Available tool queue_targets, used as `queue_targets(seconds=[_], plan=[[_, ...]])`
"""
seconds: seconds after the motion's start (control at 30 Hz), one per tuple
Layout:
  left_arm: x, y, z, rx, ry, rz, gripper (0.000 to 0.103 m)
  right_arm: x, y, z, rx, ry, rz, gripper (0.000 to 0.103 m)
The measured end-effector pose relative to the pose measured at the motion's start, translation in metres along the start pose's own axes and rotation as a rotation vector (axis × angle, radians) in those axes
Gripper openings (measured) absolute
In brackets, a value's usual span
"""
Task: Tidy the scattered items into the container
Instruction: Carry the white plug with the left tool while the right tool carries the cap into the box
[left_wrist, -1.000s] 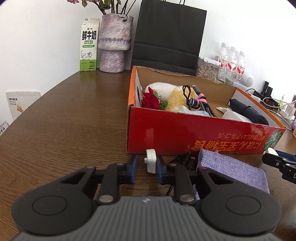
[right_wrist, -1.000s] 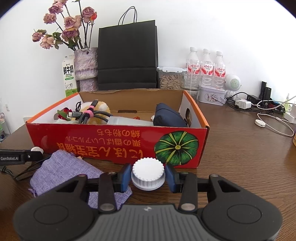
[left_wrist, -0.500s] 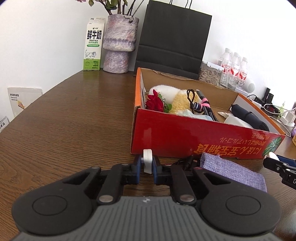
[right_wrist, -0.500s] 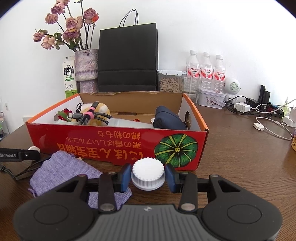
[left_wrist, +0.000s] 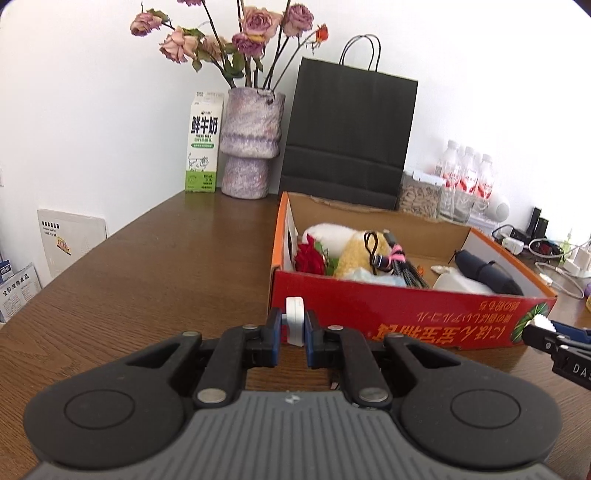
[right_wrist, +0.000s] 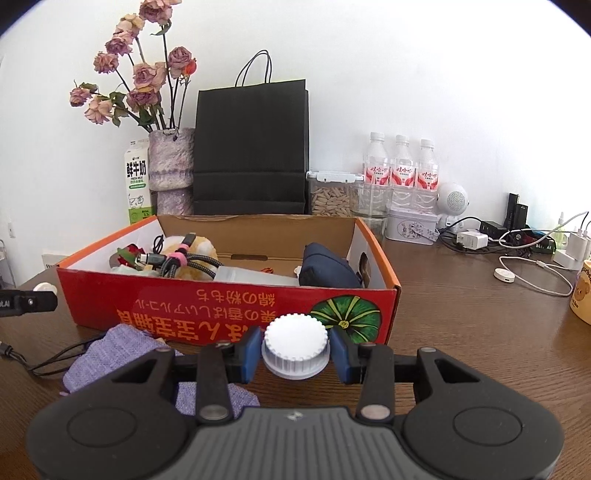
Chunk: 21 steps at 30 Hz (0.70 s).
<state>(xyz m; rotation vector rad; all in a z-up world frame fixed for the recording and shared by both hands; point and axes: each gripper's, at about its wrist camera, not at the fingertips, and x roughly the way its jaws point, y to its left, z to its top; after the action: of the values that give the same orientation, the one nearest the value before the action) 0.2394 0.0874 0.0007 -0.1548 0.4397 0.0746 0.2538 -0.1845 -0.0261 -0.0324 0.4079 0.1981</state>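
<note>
Left wrist view: left gripper (left_wrist: 294, 334) pinching a small white disc (left_wrist: 295, 320) edge-on between blue pads, jaws recently drawn in on it, disc raised clear of brown wooden table (left_wrist: 155, 280). Directly beyond: near wall of red cardboard box (left_wrist: 406, 314), open-topped, orange-rimmed, printed with upside-down yellow characters and a pumpkin picture. Inside box, left end: red artificial rose (left_wrist: 309, 258), white-and-yellow plush toy (left_wrist: 351, 251), bundled braided cable with pink tie (left_wrist: 391, 258). Right end: dark blue pouch (left_wrist: 487, 271), white object beside it, kind not discernible. Far right edge of view: tip of right gripper just near box's right corner.

Right wrist view: right gripper (right_wrist: 295, 350) clamped on a white ribbed bottle cap (right_wrist: 295, 345), pads pressing both sides, cap held just short of box's near wall. Lilac fabric pouch (right_wrist: 122, 350) flat on table, left of gripper, near box front, black cord (right_wrist: 48, 360) trailing leftward from it. Far side of table against wall: milk carton (right_wrist: 137, 184), vase of dried roses (right_wrist: 171, 162), black paper bag (right_wrist: 251, 147), three water bottles (right_wrist: 400, 173), chargers and cables at right.
</note>
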Motion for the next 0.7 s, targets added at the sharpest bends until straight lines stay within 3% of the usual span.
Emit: queue_targets(seconds=[0.37,0.7], plan=[[-0.01,-0.021,0.038,-0.012,-0.106,-0.072,0.013,-0.013,-0.01,0.039,0.03,-0.13,0.03,0.039],[0.027,-0.066,0.077,-0.001,-0.153,-0.141,0.013,0.027,-0.009,0.085,0.043,-0.18,0.033,0.039]])
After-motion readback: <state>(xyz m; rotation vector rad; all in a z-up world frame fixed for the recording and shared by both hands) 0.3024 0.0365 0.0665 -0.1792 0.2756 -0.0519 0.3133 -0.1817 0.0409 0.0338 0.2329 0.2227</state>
